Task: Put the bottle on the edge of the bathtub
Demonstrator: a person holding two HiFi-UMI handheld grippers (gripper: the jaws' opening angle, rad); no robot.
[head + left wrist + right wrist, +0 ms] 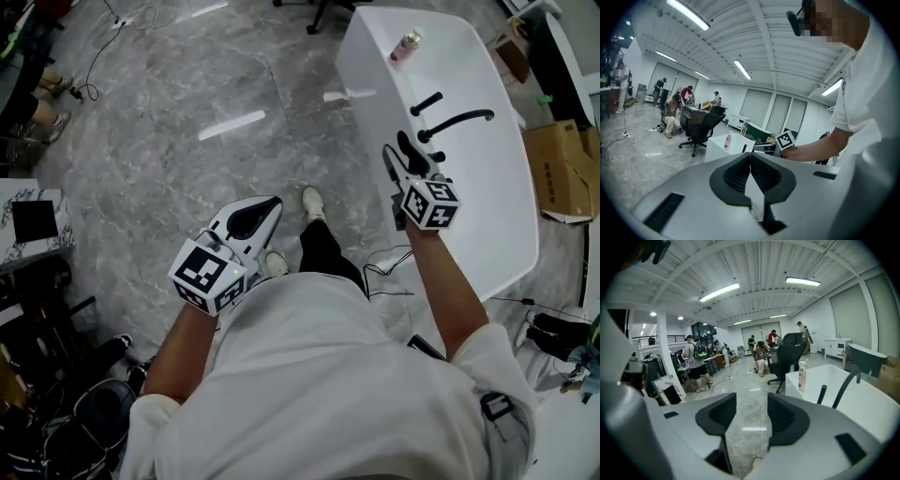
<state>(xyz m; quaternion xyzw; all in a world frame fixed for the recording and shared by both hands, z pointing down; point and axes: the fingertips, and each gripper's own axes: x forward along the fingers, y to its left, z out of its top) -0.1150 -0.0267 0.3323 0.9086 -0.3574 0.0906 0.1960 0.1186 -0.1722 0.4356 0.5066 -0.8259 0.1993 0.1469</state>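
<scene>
Bathtub (367, 103) is carrying the bottle (409, 44) upright on its far rim, ahead-right of our nearer right gripper (397, 150), jaws apart, empty; left gripper (262, 208) is sitting closed, farther off.

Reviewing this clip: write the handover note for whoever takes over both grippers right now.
Left gripper: fingers together, nothing in them.
Right gripper: fingers apart, nothing between them, held by the bathtub rim.
Bottle: upright on the bathtub's far edge, neither gripper touching it.
Done: the bottle appears to be placed on the edge.
Left: nothing obvious; keep both grippers clear of the bottle.
</scene>
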